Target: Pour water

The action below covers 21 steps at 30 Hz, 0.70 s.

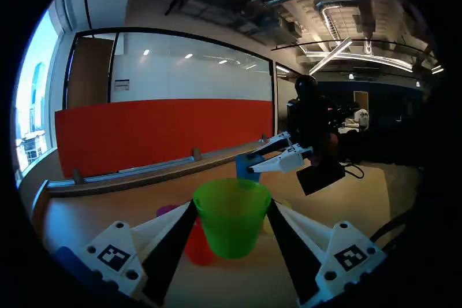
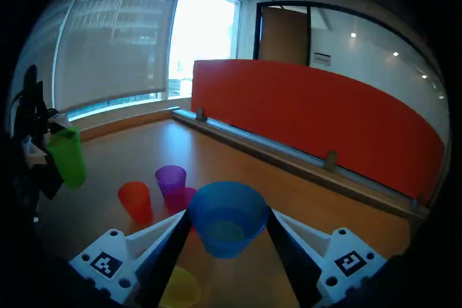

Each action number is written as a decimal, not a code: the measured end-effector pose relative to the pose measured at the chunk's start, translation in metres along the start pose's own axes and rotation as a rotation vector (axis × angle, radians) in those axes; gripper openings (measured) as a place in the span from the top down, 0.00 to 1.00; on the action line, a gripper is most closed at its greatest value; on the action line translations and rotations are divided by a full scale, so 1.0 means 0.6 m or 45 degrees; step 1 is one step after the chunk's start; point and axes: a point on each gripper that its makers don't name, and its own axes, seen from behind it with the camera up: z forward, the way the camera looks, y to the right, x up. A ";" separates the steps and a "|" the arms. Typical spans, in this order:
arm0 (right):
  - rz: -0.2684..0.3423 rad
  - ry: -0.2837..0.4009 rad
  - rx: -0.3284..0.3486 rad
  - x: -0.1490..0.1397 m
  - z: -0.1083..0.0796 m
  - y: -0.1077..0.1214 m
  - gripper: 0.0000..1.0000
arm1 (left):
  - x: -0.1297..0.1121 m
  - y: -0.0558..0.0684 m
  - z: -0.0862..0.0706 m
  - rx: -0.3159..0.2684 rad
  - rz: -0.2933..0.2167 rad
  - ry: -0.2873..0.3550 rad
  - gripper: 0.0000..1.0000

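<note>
Pour apparently not begun — left gripper (image 1: 231, 208) clamped on upright green cup (image 1: 232, 230), lower centre; right gripper (image 2: 228, 215) clamped on upright blue cup (image 2: 226, 233), lower centre — tipping remains.

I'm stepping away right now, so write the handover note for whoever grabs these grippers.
The left gripper is shut on the green cup, roughly upright, off the table.
The right gripper is shut on the blue cup, also upright.
Standing on the table: red cup, purple cup, pink cup, yellow cup.
Done: both cups picked up. Left: the pour; neither cup is tipped yet. Water level unclear.
</note>
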 end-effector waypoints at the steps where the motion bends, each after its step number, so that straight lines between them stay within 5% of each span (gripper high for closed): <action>1: -0.001 0.008 0.001 0.002 -0.001 -0.002 0.08 | 0.000 0.001 0.000 0.000 0.000 0.000 0.13; 21: 0.054 0.225 0.001 0.062 -0.028 -0.027 0.08 | 0.002 0.006 0.006 -0.003 -0.001 0.001 0.13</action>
